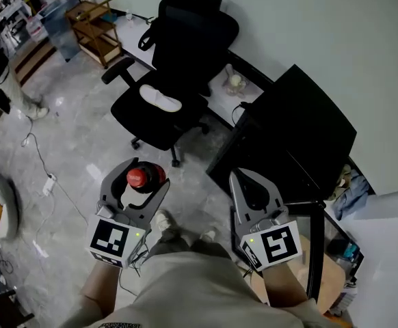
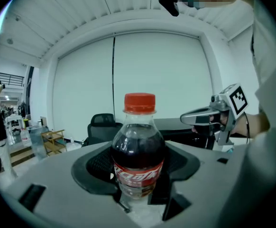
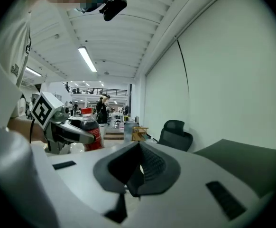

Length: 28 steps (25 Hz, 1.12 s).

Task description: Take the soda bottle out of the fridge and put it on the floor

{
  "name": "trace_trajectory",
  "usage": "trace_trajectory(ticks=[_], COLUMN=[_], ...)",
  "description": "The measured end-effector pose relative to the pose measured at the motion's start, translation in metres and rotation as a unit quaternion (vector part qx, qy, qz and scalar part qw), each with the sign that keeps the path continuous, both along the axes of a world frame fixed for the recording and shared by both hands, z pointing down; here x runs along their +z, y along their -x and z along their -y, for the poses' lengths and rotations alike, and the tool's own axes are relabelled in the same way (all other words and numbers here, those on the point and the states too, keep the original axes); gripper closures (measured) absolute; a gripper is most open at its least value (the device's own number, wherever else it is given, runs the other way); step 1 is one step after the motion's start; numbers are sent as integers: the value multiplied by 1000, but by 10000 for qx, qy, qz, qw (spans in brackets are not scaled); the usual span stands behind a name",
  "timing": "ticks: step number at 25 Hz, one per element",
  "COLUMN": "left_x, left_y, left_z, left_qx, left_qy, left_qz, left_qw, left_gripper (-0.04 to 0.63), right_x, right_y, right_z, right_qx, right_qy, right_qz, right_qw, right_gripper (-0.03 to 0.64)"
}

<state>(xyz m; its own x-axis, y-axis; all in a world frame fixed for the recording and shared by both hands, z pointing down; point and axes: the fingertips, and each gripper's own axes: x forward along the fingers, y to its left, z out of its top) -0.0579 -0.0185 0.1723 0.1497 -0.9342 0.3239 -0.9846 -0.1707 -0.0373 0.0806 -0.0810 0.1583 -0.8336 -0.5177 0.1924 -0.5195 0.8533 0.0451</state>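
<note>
the person is wearing beige clothing (image 1: 185, 285) and pale shoes (image 1: 162, 219), while the left gripper (image 1: 144, 175) and right gripper (image 1: 236, 178) are showing smooth grey shells with black ribbed pads, each carrying a black-and-white marker cube (image 1: 110, 241) and glowing a small green light (image 1: 138, 235).

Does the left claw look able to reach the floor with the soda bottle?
Probably yes: the left claw grips the soda bottle above bare floor. The office chair stands just beyond, so set down short of its base.

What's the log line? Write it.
left gripper: shut on soda bottle | right gripper: shut, empty | bottle upright, off floor
</note>
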Motion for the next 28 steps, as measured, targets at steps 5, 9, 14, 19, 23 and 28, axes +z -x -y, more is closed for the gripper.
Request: trace_trajectory(ticks=[5, 9, 14, 19, 23, 28], left_x=[7, 13, 11, 9, 15, 23], left_y=[54, 92, 133, 164, 183, 194], left_z=[-19, -26, -27, -25, -23, -21], left_qx=[-300, -498, -438, -334, -329, -497], left_qy=[48, 71, 38, 46, 65, 67], left_qz=[55, -42, -4, -30, 26, -123], left_qw=[9995, 9987, 9990, 9994, 9994, 9987], left_gripper=[298, 298, 298, 298, 298, 298], right_x=[1, 6, 1, -4, 1, 10], right_y=[55, 90, 131, 166, 186, 201], right_z=[-7, -9, -11, -12, -11, -6], right_qx=[-299, -365, -340, -305, -257, -461], right_qy=[-9, -3, -83, -193, -321, -145], right_qz=[-29, -136, -225, -280, -394, -421], right_qw=[9995, 9992, 9991, 9990, 9984, 9979], right_gripper=[620, 620, 620, 620, 620, 620])
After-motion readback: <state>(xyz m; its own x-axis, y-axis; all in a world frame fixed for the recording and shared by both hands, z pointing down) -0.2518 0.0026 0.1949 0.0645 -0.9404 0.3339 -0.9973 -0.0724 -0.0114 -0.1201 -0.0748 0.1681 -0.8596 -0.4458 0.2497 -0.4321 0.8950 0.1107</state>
